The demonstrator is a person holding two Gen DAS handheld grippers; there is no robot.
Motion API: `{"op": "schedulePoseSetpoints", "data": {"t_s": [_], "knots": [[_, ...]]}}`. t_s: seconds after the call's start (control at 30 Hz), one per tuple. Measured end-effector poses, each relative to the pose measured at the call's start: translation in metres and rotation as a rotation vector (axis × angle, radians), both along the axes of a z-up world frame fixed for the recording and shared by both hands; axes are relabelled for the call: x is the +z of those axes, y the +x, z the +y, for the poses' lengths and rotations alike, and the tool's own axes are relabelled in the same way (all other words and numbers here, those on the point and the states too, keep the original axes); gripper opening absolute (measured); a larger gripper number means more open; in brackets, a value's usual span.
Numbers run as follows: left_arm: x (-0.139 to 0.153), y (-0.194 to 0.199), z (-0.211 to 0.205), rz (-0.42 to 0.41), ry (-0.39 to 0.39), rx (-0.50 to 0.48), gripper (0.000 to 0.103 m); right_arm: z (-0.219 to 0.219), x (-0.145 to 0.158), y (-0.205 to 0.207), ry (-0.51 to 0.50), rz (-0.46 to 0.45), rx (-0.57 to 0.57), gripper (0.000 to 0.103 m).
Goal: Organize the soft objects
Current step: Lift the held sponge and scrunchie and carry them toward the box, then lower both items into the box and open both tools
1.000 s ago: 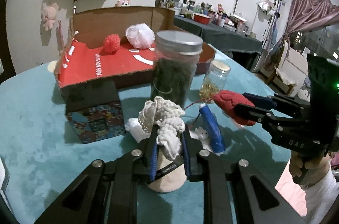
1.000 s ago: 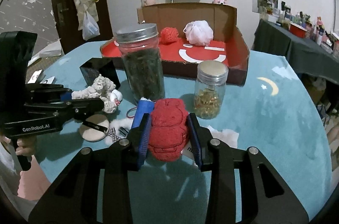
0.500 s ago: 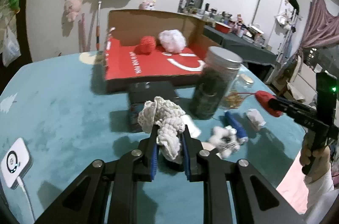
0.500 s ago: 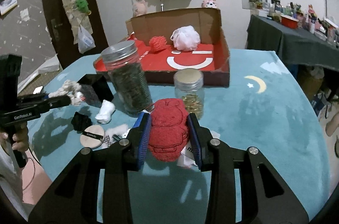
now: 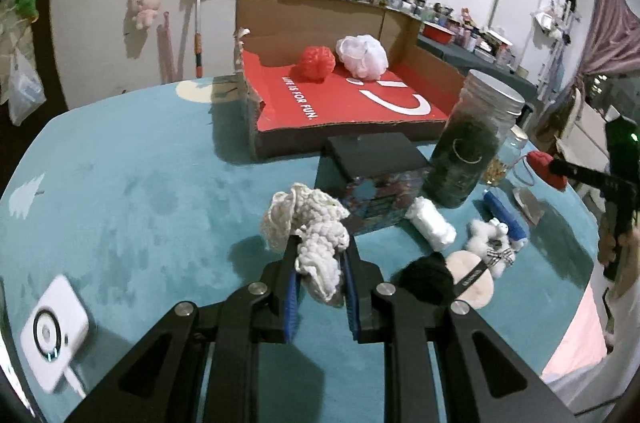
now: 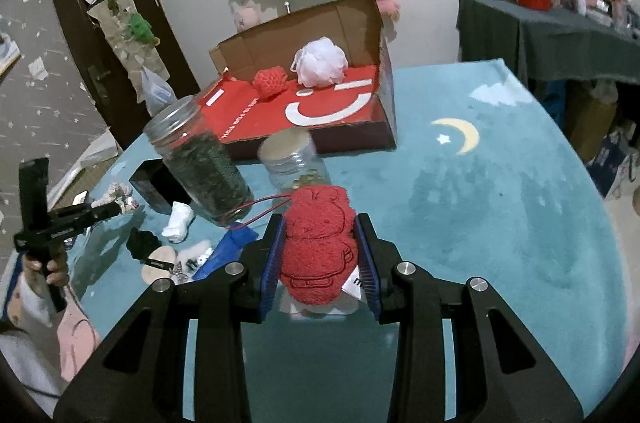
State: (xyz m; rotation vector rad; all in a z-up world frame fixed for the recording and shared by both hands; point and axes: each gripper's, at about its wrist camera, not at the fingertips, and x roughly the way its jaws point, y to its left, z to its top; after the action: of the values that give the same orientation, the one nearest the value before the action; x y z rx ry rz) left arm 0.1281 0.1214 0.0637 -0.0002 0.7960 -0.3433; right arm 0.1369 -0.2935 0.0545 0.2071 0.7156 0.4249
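My left gripper is shut on a white crocheted piece and holds it above the teal table. Seen from the other side, it is at the far left. My right gripper is shut on a red plush toy with a thin red cord; in the left wrist view that toy shows at the right edge. Behind stands an open cardboard box with a red floor. In it lie a red knitted ball and a white mesh pouf.
A tall dark jar, a small glass jar and a black patterned box stand before the cardboard box. A white roll, black scrunchie, powder puff, small plush and blue pouch lie near. A white device sits left.
Both grippers have drawn back and apart from the clutter, each still gripping its soft thing. The left view swung left, so the white device came in. The right view rolled.
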Motion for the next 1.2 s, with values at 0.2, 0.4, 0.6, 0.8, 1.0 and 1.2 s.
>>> {"op": "schedulePoseSetpoints", "data": {"t_s": [0.2,0.4,0.6,0.8,1.0,1.2], "knots": [[-0.002,0.025,0.006,0.010,0.025,-0.059,0.020,-0.018,-0.007,0.030,0.076,0.069,0.063,0.033],[0.001,0.046,0.011,0.028,0.025,-0.085,0.020,-0.026,-0.013,0.059,0.096,0.114,0.098,0.033],[0.017,0.064,0.006,0.008,0.037,-0.129,0.020,-0.023,-0.006,0.080,0.087,0.114,0.133,0.033],[0.042,0.089,-0.010,-0.031,0.041,-0.178,0.020,-0.011,0.014,0.098,0.068,0.080,0.171,0.033],[0.059,0.130,-0.038,-0.018,0.049,-0.162,0.020,0.010,0.043,0.123,0.034,0.019,0.189,0.033],[0.058,0.181,-0.076,0.048,0.135,-0.124,0.020,0.049,0.069,0.162,-0.077,-0.025,0.150,0.033]]}}
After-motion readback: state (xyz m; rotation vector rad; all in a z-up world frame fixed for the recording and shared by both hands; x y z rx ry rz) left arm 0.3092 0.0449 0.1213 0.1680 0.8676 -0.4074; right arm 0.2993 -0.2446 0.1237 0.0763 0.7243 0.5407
